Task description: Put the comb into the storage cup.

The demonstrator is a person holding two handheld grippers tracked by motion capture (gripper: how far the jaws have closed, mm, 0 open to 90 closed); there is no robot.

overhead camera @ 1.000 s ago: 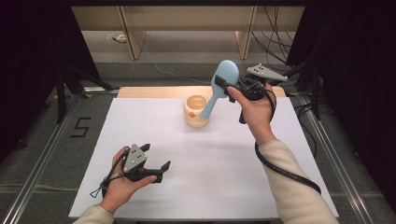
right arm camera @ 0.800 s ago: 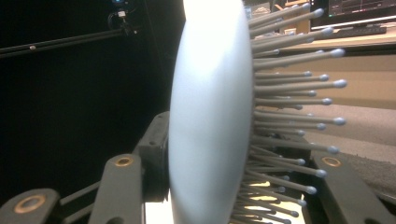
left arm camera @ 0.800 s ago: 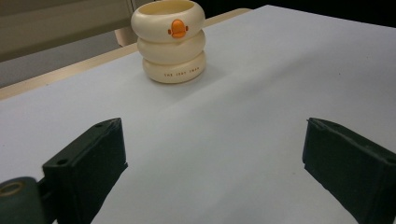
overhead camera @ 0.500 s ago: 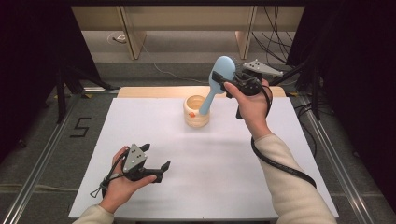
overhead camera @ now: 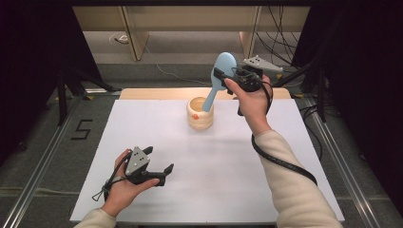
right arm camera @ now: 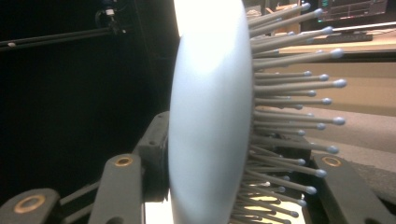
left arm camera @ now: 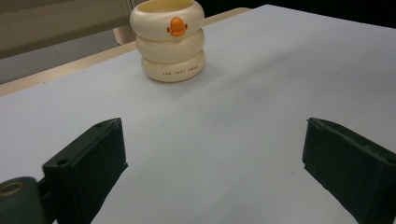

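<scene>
Item: light-blue hairbrush (overhead camera: 219,76), tilted, clamped at its head in the right gripper (overhead camera: 227,81), handle end in the cream ringed cup (overhead camera: 199,113) (far side of table (overhead camera: 228,166)). Left gripper (overhead camera: 160,172): jaws apart, empty, low near the front edge.

The desk (overhead camera: 142,123) lies bare across its near half and along its left and right edges, so a gripper can sweep there freely. The one standing obstacle is the cream ringed holder (overhead camera: 200,113) near the middle of the far edge. A blue hairbrush (overhead camera: 218,78) slants up out of it toward the far right, clamped in the right gripper (overhead camera: 233,80), blocking the air just above and right of the holder. The left gripper (overhead camera: 159,172) rests near the near left corner, jaws spread, well apart from the holder.
</scene>
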